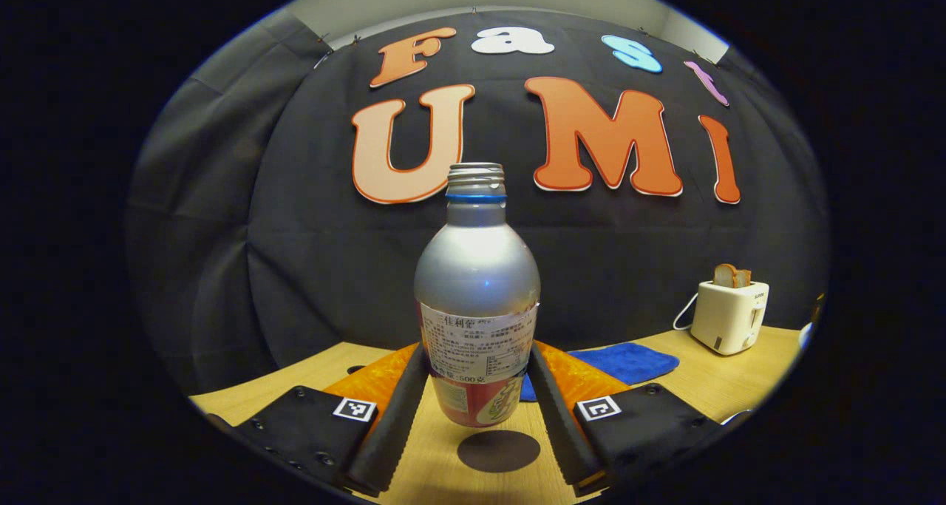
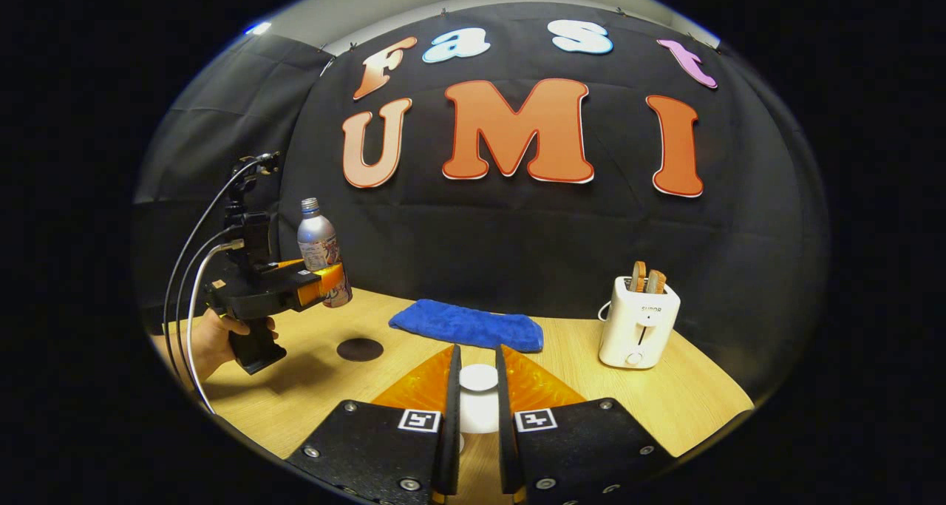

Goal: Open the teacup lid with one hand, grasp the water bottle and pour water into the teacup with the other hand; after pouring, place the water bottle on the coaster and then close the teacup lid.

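A silver water bottle (image 1: 477,268) with no cap and a printed label hangs upright a little above the wooden table (image 1: 443,468). My left gripper (image 1: 478,353) is shut on its lower body. A dark round coaster (image 1: 498,450) lies on the table just below and in front of the bottle. In the right gripper view a hand holds the left gripper (image 2: 334,287) with the bottle (image 2: 318,242) at the left, and the coaster (image 2: 360,349) lies near it. My right gripper (image 2: 477,375) is shut on a white teacup lid (image 2: 478,379); the teacup under it is hidden.
A folded blue cloth (image 2: 469,326) lies at the back of the table. A white toaster (image 2: 638,320) with bread slices in it stands at the back right, its cord behind it. Cables run from the left gripper's handle past the table's left edge.
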### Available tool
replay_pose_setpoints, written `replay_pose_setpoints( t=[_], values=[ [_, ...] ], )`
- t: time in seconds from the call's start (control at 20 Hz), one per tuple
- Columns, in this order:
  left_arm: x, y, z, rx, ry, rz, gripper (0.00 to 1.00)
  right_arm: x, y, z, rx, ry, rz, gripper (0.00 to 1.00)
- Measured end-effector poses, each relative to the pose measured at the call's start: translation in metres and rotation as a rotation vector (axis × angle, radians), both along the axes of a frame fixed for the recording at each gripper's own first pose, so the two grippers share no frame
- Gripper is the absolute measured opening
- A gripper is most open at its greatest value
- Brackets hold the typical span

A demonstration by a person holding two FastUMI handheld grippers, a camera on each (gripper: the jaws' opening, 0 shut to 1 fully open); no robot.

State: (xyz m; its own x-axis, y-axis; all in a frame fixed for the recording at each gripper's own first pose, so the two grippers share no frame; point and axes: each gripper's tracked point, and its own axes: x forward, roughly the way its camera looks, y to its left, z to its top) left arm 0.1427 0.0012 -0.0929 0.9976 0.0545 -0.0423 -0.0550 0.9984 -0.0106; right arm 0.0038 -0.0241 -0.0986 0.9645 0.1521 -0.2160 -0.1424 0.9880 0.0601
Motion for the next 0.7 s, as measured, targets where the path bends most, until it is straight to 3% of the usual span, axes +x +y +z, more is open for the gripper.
replay_pose_setpoints(
  t=[0.7],
  values=[
    [0.017,-0.01,-0.087,-0.088,0.205,-0.065,0.84,0.006,0.001,-0.017,0.011,0.045,0.005,0.23]
  ],
)
